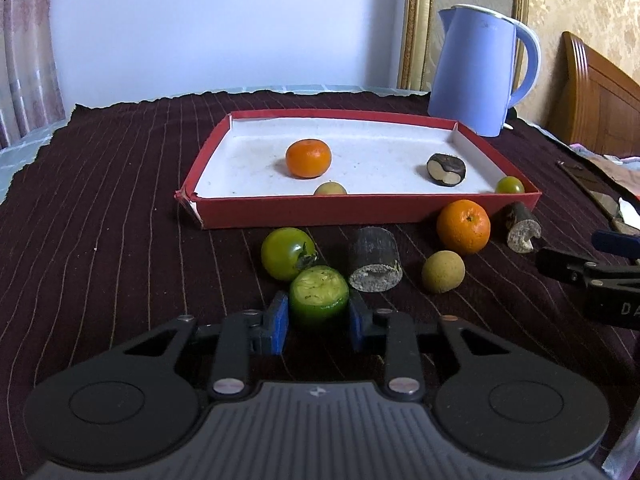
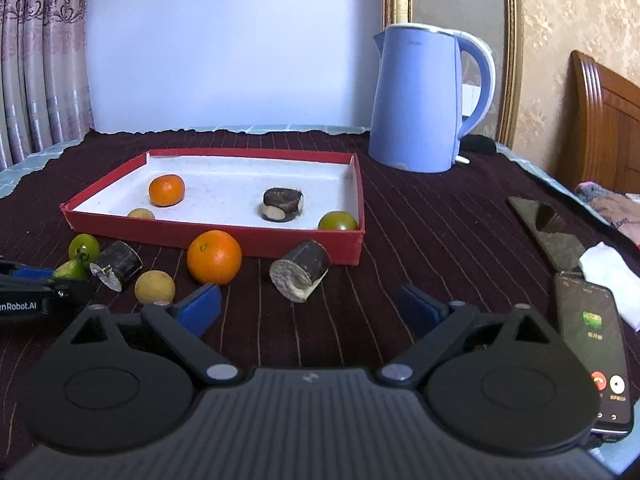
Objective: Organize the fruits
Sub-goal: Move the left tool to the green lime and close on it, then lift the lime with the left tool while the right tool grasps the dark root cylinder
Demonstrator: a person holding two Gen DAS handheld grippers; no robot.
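Note:
My left gripper [image 1: 319, 320] is shut on a cut green fruit piece [image 1: 319, 294], low over the cloth. Just ahead lie a green tomato [image 1: 286, 253], a dark sugarcane chunk [image 1: 375, 259], a longan [image 1: 443, 266], an orange [image 1: 463, 226] and another cane chunk [image 1: 520, 227]. The red tray [image 1: 360, 211] holds an orange [image 1: 308, 158], a cane piece [image 1: 446, 169], a longan [image 1: 329, 189] and a small green tomato [image 1: 509, 185]. My right gripper [image 2: 310, 308] is open and empty, behind the orange [image 2: 214, 257] and the cane chunk [image 2: 299, 270].
A blue kettle [image 2: 420, 98] stands behind the tray at the right. Two phones [image 2: 592, 344] and a white tissue [image 2: 608, 276] lie at the right of the dark striped cloth [image 2: 420, 240]. A wooden headboard [image 2: 608, 128] is at far right.

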